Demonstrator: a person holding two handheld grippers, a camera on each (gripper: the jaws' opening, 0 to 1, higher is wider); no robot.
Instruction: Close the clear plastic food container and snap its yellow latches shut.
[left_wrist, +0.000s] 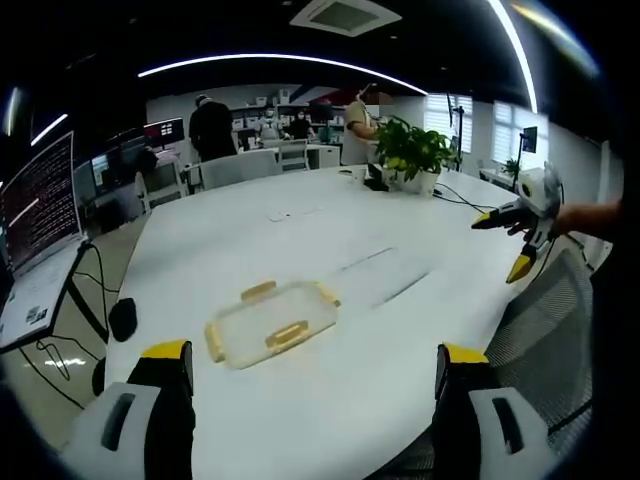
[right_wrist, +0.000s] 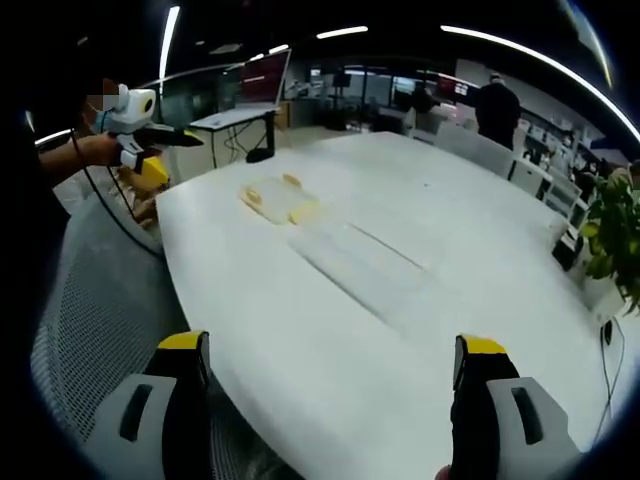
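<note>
The clear container (left_wrist: 272, 325) with its yellow latches (left_wrist: 286, 334) lies flat on the white tabletop (left_wrist: 330, 250), near the edge by the left gripper (left_wrist: 315, 365), whose 2 jaws stand apart above that edge. The right gripper (right_wrist: 330, 360) hangs over the near edge further along, its jaws also spread wide and holding nothing, well apart from the container.

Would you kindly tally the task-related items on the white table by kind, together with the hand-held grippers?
Clear plastic food container: 1
Yellow latches visible on it: 4
Hand-held grippers, left hand-held gripper and right hand-held gripper: 2
Potted plant: 1
Total: 8
</note>
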